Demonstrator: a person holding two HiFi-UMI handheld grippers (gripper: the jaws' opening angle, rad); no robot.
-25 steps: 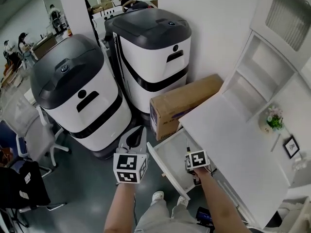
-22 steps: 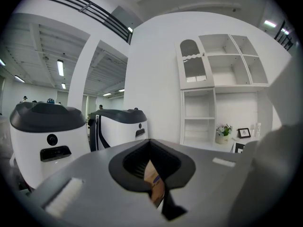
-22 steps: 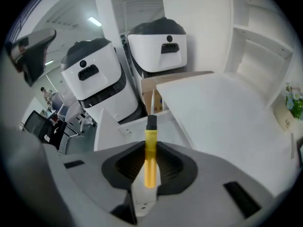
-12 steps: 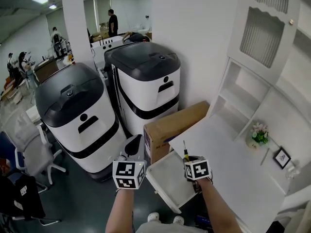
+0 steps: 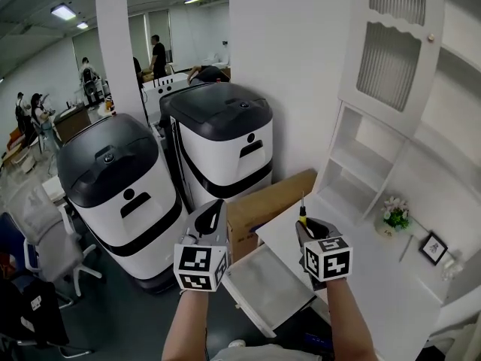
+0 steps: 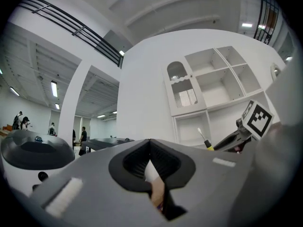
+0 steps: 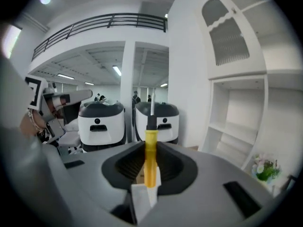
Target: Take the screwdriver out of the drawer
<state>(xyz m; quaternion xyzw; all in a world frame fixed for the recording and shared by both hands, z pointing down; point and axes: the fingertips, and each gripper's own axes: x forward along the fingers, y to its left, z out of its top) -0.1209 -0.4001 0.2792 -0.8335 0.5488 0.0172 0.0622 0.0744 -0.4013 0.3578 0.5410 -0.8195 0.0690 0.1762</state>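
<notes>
Reading labels first: the only clear print is the black-and-white square markers on each gripper's cube. Dark print on the side of the box (image 5: 264, 205) is too blurred to read.

Right gripper (image 5: 307, 228): jaws closed on the yellow handle of the screwdriver (image 5: 303, 215), with the shaft pointing up and away. The tool sits over the front corner of the white desk (image 5: 376, 284), above and clear of the drawer (image 5: 270, 284).

Left gripper (image 5: 211, 215): jaws meet at the tips, nothing between them. It is held level, just left of the drawer.

Against one second ago: both grippers are higher. The screwdriver was then low over the drawer and is now lifted out to desk height. The drawer stays pulled out.
</notes>
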